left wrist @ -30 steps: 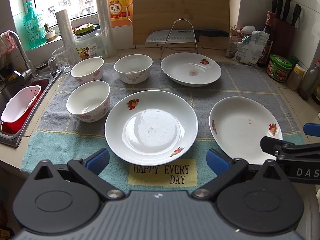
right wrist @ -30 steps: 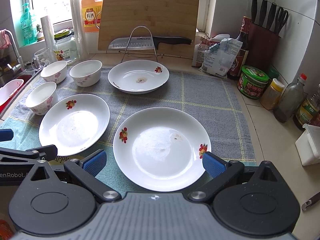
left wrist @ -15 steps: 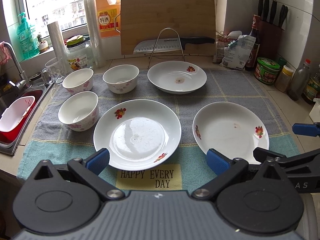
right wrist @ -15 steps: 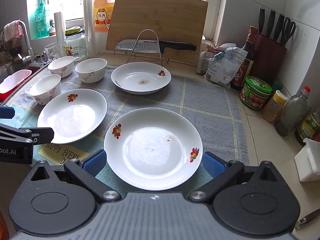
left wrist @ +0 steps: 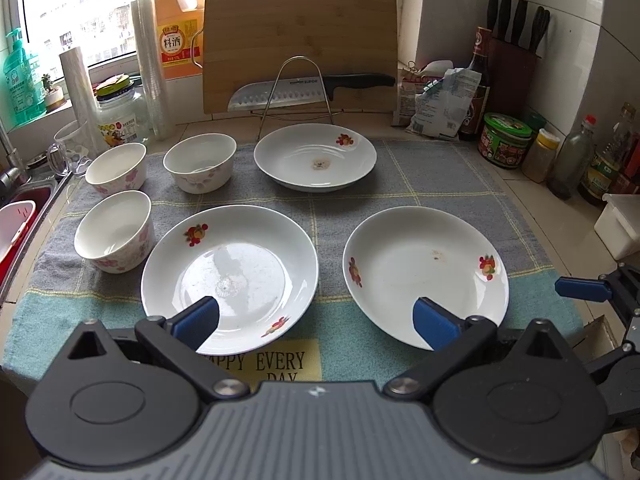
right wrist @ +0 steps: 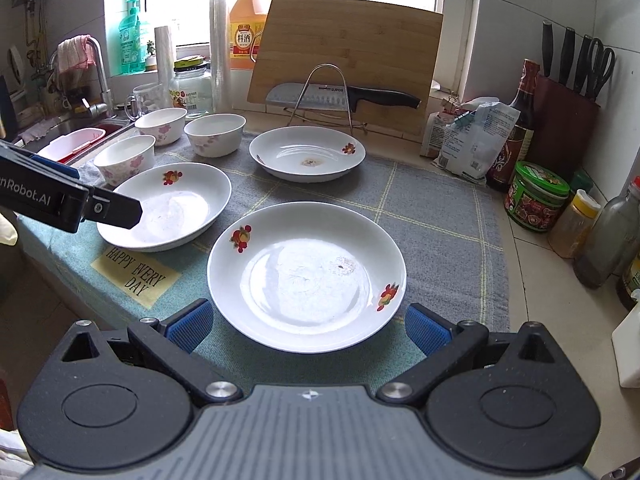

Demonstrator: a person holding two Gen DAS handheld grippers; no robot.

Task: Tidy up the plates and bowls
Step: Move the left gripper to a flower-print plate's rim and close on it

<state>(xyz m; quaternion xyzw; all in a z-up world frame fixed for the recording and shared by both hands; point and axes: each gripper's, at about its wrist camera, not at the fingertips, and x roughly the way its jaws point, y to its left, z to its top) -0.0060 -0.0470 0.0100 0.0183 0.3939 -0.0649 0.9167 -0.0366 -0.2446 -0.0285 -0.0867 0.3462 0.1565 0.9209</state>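
Three white plates with red fruit prints lie on a towel: a front left plate [left wrist: 230, 276] [right wrist: 166, 204], a front right plate [left wrist: 426, 274] [right wrist: 306, 278] and a back plate [left wrist: 315, 157] [right wrist: 307, 153]. Three white floral bowls [left wrist: 115, 230] [left wrist: 116, 167] [left wrist: 199, 162] stand at the left, also in the right wrist view [right wrist: 125, 157]. My left gripper [left wrist: 316, 322] is open and empty, above the towel's front edge between the two front plates. My right gripper [right wrist: 308, 326] is open and empty, its fingers either side of the front right plate's near rim.
A cutting board [left wrist: 300, 46], a knife on a wire rack [left wrist: 296, 92], bottles and jars [left wrist: 506, 140] line the back and right. A knife block [right wrist: 568, 96] stands at the back right. A sink [right wrist: 72, 142] with a red basin lies left. The towel [left wrist: 440, 184] covers the counter.
Both grippers have pulled back and risen, so the plates and bowls look smaller and farther. The right gripper has swung so the left gripper shows higher at its left. Nothing was grasped.
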